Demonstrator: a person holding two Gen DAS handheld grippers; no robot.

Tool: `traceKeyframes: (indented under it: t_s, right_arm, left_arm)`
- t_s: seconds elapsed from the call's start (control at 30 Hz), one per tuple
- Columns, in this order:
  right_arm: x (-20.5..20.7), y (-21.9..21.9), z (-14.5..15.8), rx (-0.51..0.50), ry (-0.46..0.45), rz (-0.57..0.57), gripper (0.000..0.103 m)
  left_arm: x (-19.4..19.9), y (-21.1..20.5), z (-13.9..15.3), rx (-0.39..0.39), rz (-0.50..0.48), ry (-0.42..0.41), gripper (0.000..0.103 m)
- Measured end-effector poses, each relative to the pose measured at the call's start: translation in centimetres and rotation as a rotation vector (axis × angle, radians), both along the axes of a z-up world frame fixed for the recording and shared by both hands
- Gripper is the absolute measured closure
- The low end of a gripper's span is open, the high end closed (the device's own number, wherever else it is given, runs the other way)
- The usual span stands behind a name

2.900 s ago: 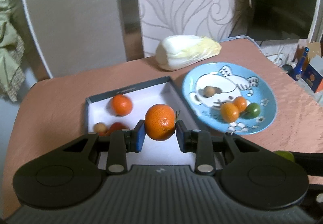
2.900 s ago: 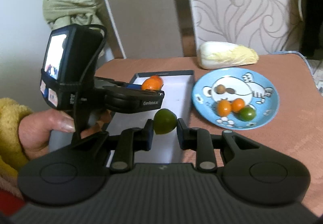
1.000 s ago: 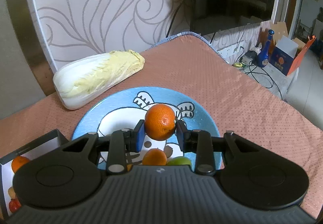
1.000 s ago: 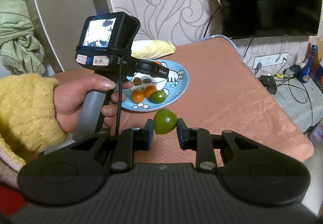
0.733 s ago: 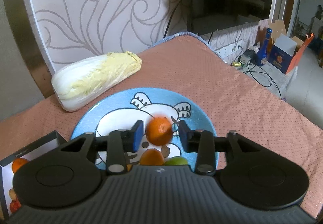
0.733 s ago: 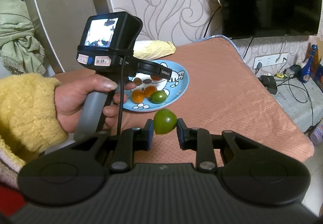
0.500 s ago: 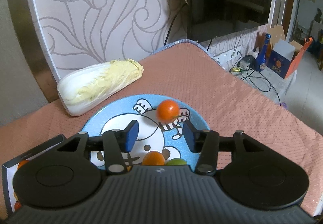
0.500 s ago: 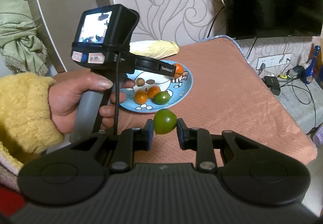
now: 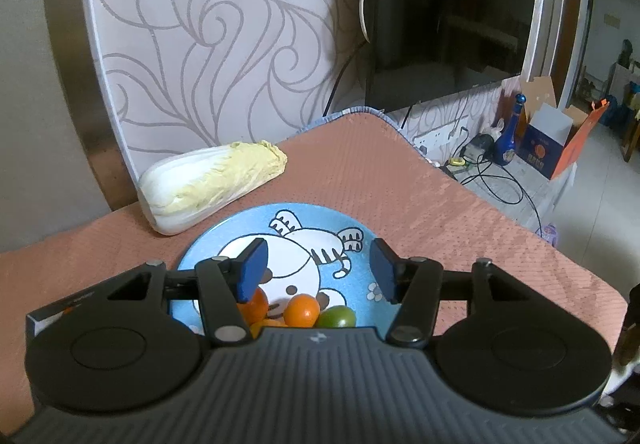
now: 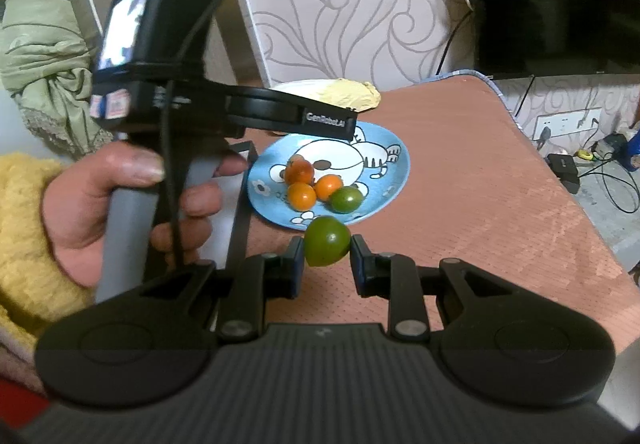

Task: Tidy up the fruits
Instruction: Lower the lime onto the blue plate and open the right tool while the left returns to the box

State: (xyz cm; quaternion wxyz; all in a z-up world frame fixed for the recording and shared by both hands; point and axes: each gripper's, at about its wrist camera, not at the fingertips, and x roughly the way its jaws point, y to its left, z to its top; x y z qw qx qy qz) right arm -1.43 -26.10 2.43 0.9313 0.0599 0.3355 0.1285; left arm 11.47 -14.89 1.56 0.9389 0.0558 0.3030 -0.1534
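Released a second earlier, the orange (image 10: 299, 171) lay on the blue plate (image 9: 360, 276) below the left gripper (image 9: 316, 272), whose jaws had just been opening, nothing between them. Right view: right gripper (image 10: 327, 258) jaws clamped the green fruit (image 10: 327, 240), plate beyond.

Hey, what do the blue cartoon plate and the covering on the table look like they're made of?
The plate looks like glazed ceramic, possibly melamine: a smooth surface with a crisp printed cartoon animal and a faint sheen. The table covering looks like woven or textured fabric: a matte salmon surface with a fine dotted grain and a piped edge at the far corner.
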Motion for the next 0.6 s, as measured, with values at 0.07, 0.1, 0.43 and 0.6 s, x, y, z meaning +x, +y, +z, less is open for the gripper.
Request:
traceKeyframes:
  t_s: [0.07,0.1,0.43,0.6]
  right_arm:
    - [0.2,0.1,0.0,0.004,0.0,0.004,0.075]
    - [0.2,0.1,0.0,0.006,-0.001,0.007,0.075]
    - [0.8,1.2,0.0,0.017,0.003,0.049,0.075]
    - [1.2,1.6,-0.1,0.024,0.009,0.065,0.075]
  left_arm:
    - [-0.6,0.3,0.3,-0.002,0.002,-0.002,0.041]
    - [-0.8,0.5,0.4,-0.004,0.004,-0.003,0.041]
    - [-3.0,2.8,1.1,-0.025,0.023,-0.004,0.037]
    - [-3.9,4.0,1.4,-0.033,0.04,-0.005,0.036]
